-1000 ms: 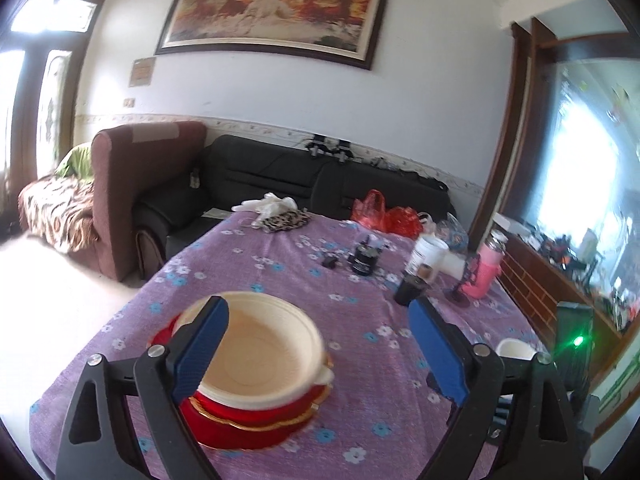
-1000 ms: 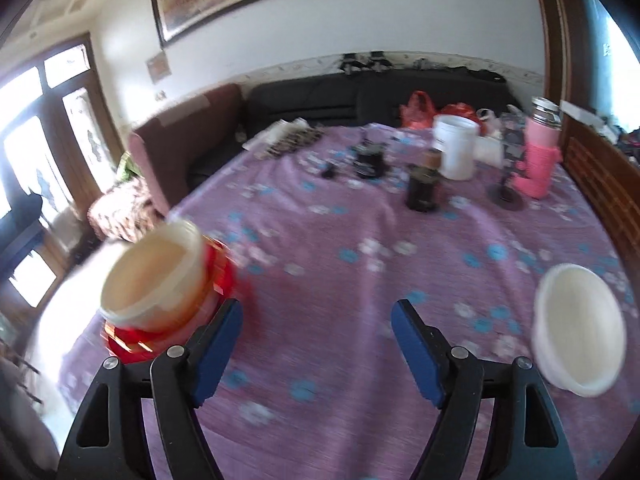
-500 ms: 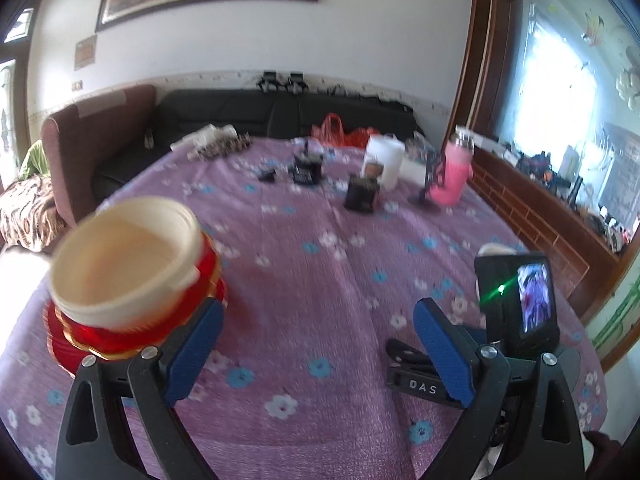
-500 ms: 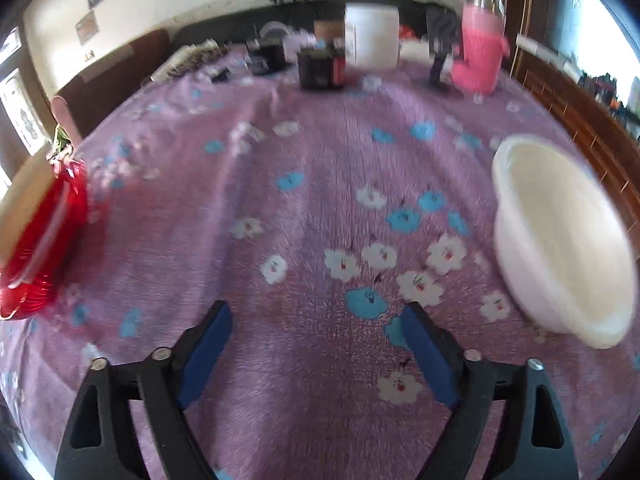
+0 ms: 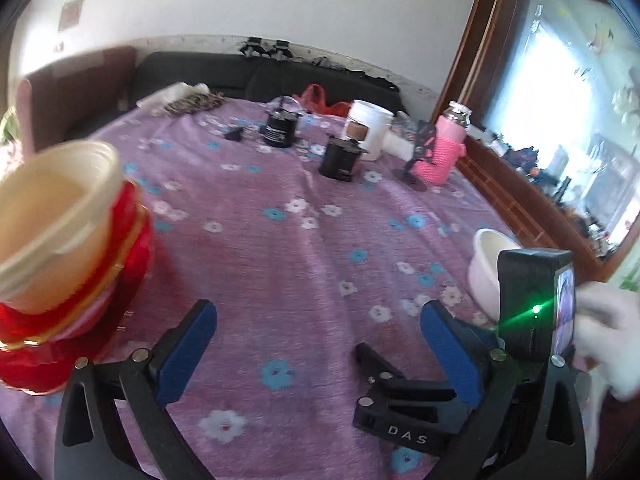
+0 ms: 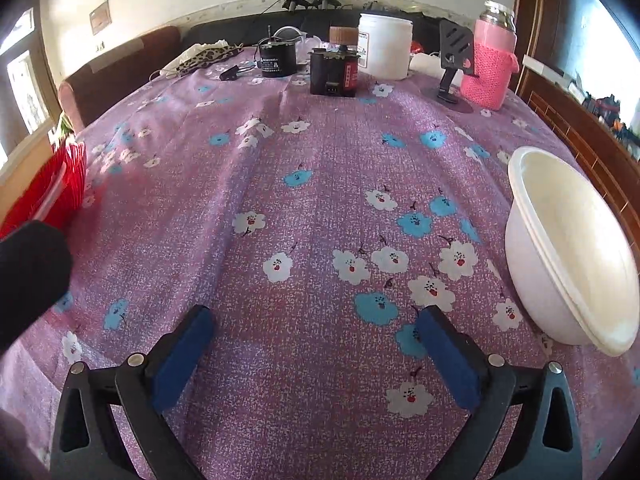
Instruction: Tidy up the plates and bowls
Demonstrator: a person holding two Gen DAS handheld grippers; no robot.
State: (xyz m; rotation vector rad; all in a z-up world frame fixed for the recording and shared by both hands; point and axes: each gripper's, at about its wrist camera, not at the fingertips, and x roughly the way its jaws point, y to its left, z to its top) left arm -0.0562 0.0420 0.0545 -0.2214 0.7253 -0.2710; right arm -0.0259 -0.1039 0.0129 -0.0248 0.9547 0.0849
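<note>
A cream bowl [image 5: 52, 220] sits tilted on a stack of red plates [image 5: 80, 304] at the left of the purple flowered tablecloth [image 5: 280, 248]. My left gripper [image 5: 318, 312] hovers to the right of the stack; its jaws are opening and only cloth shows between them. A white bowl [image 6: 568, 252] stands at the right, just beyond my right gripper's [image 6: 314, 316] right finger. The right gripper is open over bare cloth. In the left wrist view the white bowl [image 5: 486, 272] is half hidden behind the right gripper's black body [image 5: 404, 404]. The red plates [image 6: 56, 188] show at the right wrist view's left edge.
At the table's far side stand two black canisters [image 6: 334, 72], a white tub [image 6: 384, 46], a pink-sleeved bottle [image 6: 490, 64], a black phone stand [image 6: 454, 60] and a leopard-print cloth [image 6: 208, 56]. A dark sofa lies beyond. A gloved hand [image 5: 608, 332] holds the right gripper. A wooden ledge runs along the right.
The left view has swung right and down, so the bowl stack moved from between its jaws to the left. The right gripper sank toward the cloth; the white bowl looks nearer.
</note>
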